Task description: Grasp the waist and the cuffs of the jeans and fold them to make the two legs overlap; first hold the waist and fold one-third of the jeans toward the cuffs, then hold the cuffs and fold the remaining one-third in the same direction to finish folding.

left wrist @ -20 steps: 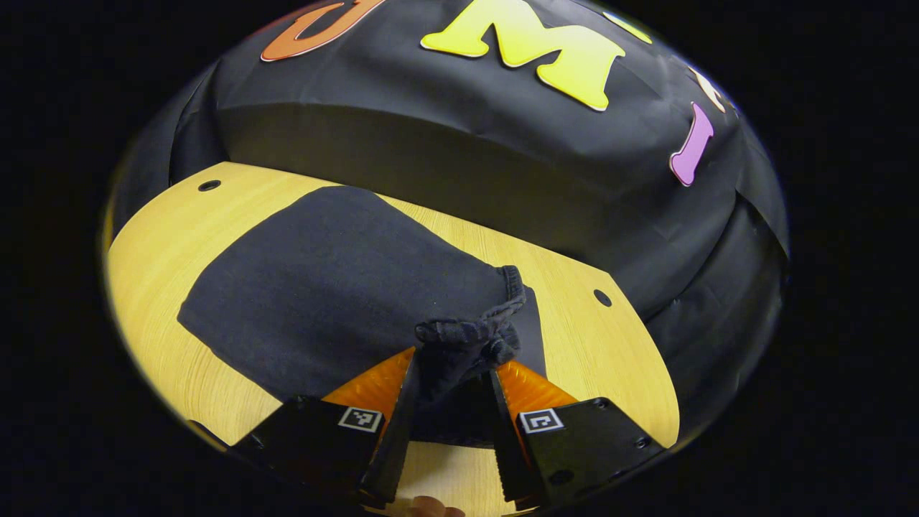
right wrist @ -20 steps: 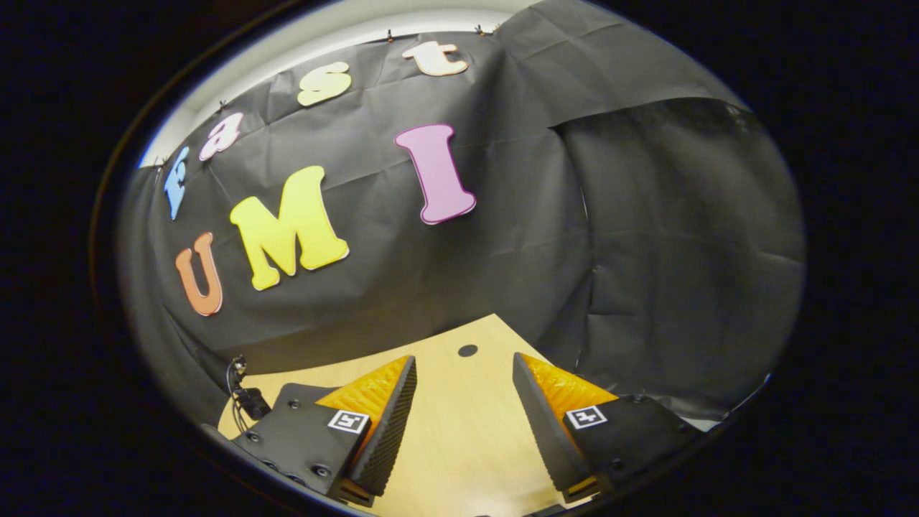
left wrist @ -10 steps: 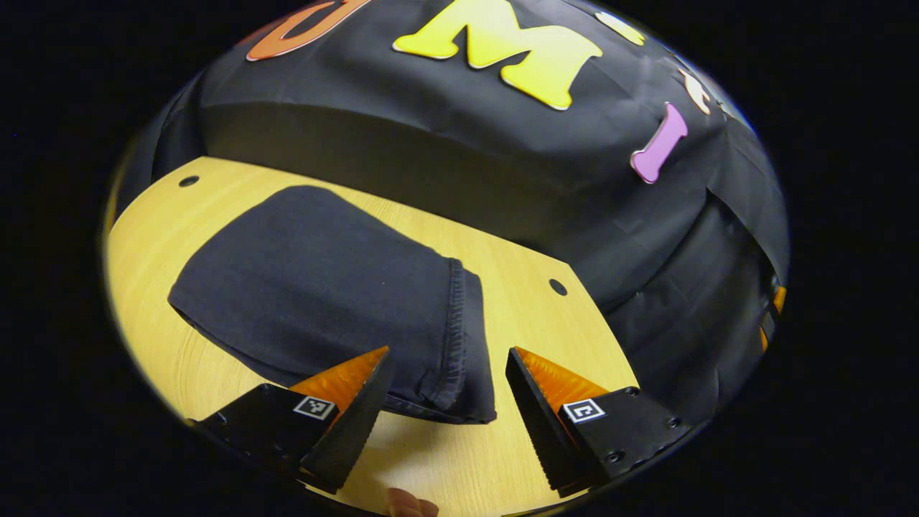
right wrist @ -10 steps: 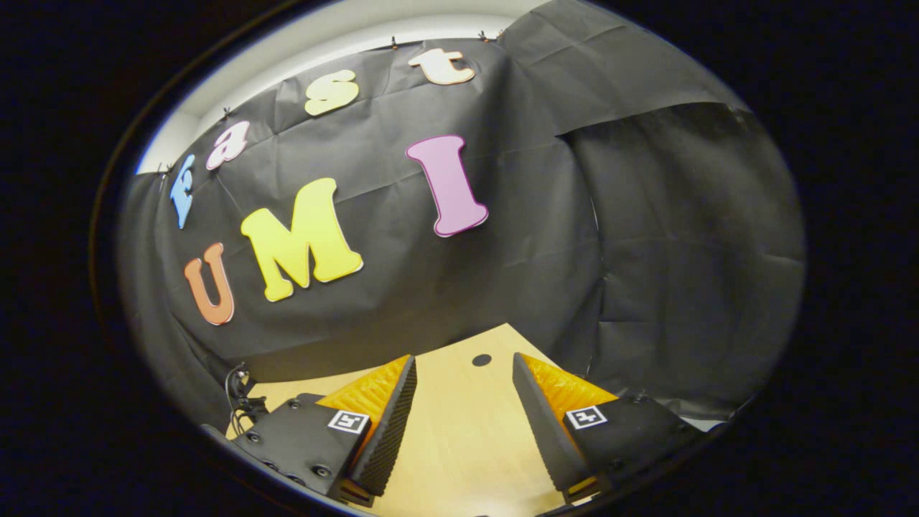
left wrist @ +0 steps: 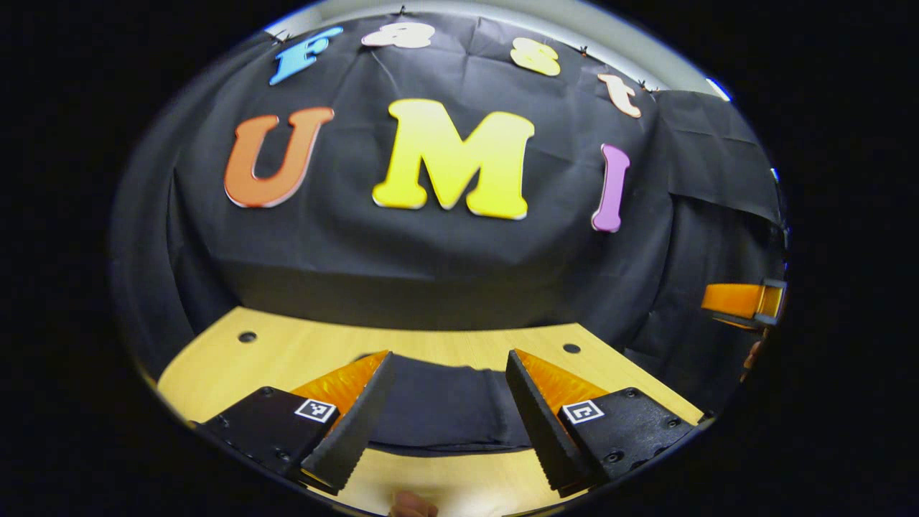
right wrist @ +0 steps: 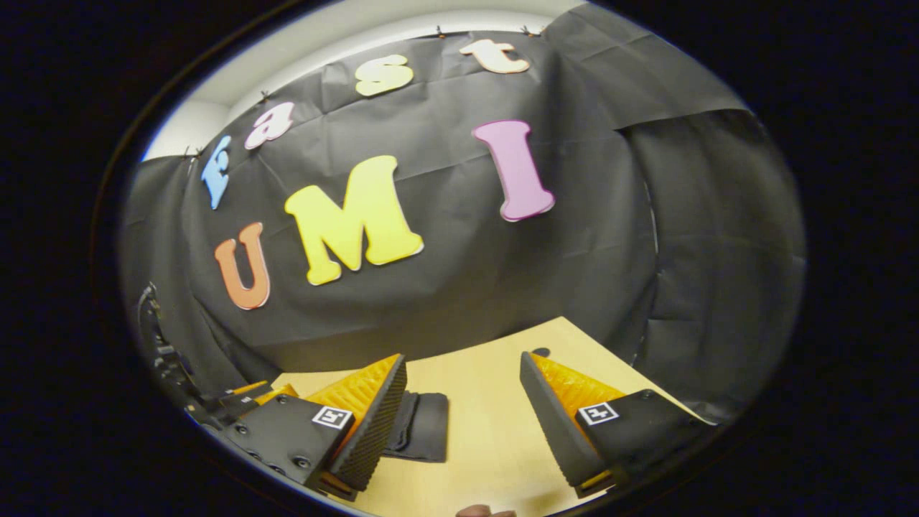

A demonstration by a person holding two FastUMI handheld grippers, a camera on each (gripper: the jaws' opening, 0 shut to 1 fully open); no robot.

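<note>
Jaws, left gripper (left wrist: 449, 402): we see both orange-backed fingers spread wide, holding nothing, raised above the cloth.
Jaws, right gripper (right wrist: 463, 409): we find these parted just as widely, gripping nothing, bare wood between them.
Jeans (left wrist: 441, 413): we see a dark folded bundle lying flat on the table, showing between the left fingers; in the right gripper view its edge lies just beside the left-hand finger.
Table (left wrist: 301, 352): we note pale wood with small round holes near its far edge.
Far right, left gripper view: we spot an orange piece of the other gripper.
</note>
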